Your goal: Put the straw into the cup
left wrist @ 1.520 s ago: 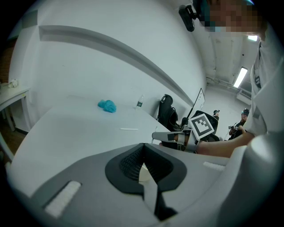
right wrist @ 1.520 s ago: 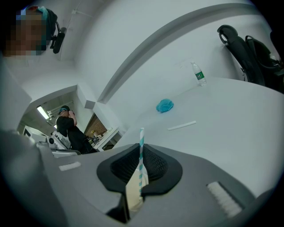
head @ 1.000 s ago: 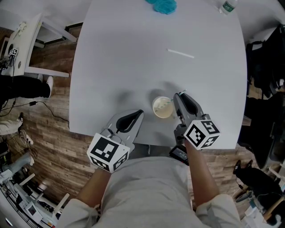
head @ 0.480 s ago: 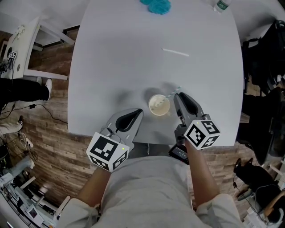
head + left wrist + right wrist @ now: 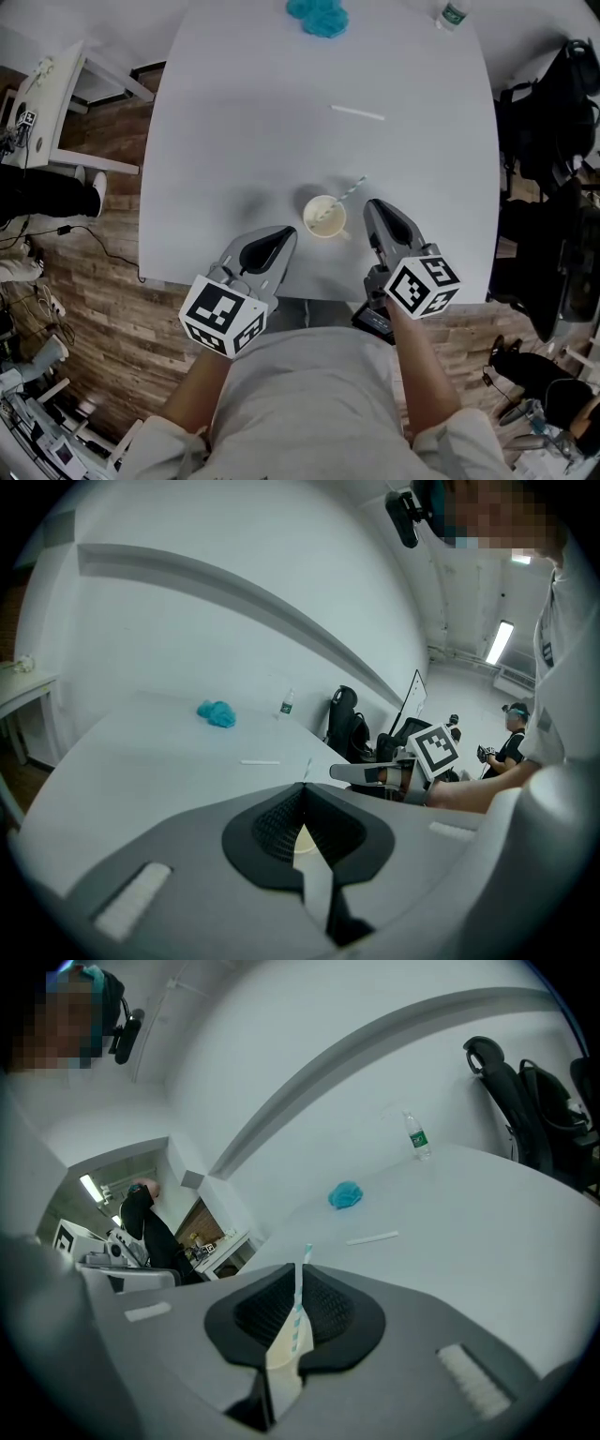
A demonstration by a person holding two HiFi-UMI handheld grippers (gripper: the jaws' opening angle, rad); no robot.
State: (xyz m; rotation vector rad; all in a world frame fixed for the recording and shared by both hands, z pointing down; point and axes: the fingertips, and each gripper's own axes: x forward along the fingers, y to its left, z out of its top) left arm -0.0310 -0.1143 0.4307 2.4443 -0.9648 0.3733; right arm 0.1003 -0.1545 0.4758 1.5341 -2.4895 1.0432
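The cup (image 5: 323, 217) stands on the white tabletop (image 5: 234, 122), close to the near edge and about midway along it. The straw (image 5: 352, 190) is in the cup. Its lower end sits inside, and the striped upper part leans out over the rim towards the far right corner.

The left gripper (image 5: 287, 234) hovers at the near edge, just left of the cup and not touching it. Its fingers (image 5: 272, 827) are drawn together with nothing between them, and a bit of the cup shows past the thin seam where they meet.

The right gripper (image 5: 370, 204) hangs just right of the cup, its tip near the top of the straw. From above, a small gap shows between the two. Its fingers (image 5: 328, 1312) are also brought together and hold nothing. In the right gripper view the straw and cup line up with the seam, beyond the tips.

Further out, around the middle of the tabletop, a thin white strip (image 5: 357, 112) lies flat, well apart from the cup. I cannot tell whether it is a wrapper or a second straw. A crumpled teal wad (image 5: 317, 17) sits at the far edge, and a small bottle (image 5: 453, 12) stands towards the far right corner.
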